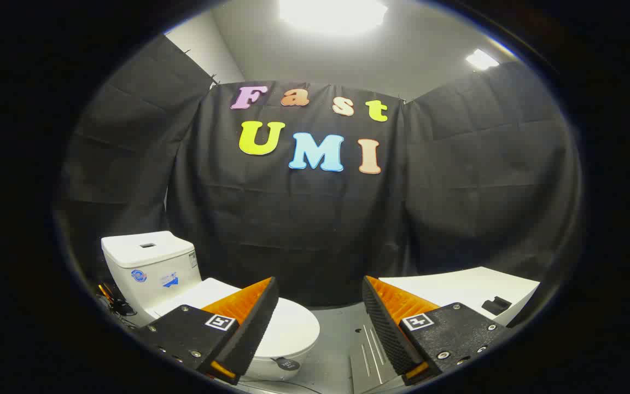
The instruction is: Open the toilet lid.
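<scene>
A white toilet (153,268) stands low to the left, its tank toward the black cloth wall and its bowl pointing right. The lid (293,328) lies flat and closed over the bowl, partly hidden behind my left finger (241,323). My gripper (320,298) hovers above and to the right of the lid's front, wide open with nothing between its fingers. The right finger (397,323) sits over the grey floor, well clear of the toilet.
A white flat-topped cabinet or counter (468,290) with a dark recess stands to the right, behind the right finger. Grey floor (342,339) with a metal strip (369,355) runs between it and the toilet. Cables (112,301) lie beside the tank.
</scene>
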The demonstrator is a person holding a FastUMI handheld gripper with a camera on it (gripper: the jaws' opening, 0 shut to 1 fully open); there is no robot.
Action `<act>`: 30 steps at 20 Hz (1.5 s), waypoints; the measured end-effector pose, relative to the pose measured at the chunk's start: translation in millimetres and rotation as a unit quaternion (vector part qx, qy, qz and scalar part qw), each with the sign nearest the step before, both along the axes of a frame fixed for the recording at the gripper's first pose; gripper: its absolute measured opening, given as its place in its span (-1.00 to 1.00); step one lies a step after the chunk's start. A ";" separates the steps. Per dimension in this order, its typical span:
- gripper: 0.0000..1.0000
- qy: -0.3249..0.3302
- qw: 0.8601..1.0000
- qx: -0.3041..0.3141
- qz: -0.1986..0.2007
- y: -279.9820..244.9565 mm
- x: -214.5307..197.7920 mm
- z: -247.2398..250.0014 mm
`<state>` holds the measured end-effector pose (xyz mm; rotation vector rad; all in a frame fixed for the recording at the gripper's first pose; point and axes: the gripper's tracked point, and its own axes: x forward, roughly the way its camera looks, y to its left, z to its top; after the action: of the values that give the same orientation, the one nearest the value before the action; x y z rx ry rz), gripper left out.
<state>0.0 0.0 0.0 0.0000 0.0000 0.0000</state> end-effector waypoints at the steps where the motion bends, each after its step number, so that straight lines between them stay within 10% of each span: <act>1: 0.89 0.000 1.000 -0.001 0.000 -0.2 -0.5 0.8; 15: 0.90 -0.005 1.000 0.000 -0.005 -2.1 0.4 1.1; 30: 0.89 -0.015 0.986 0.164 -0.005 14.1 30.3 -8.9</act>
<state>30.3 14.1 -8.9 0.3301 -0.0293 -0.0106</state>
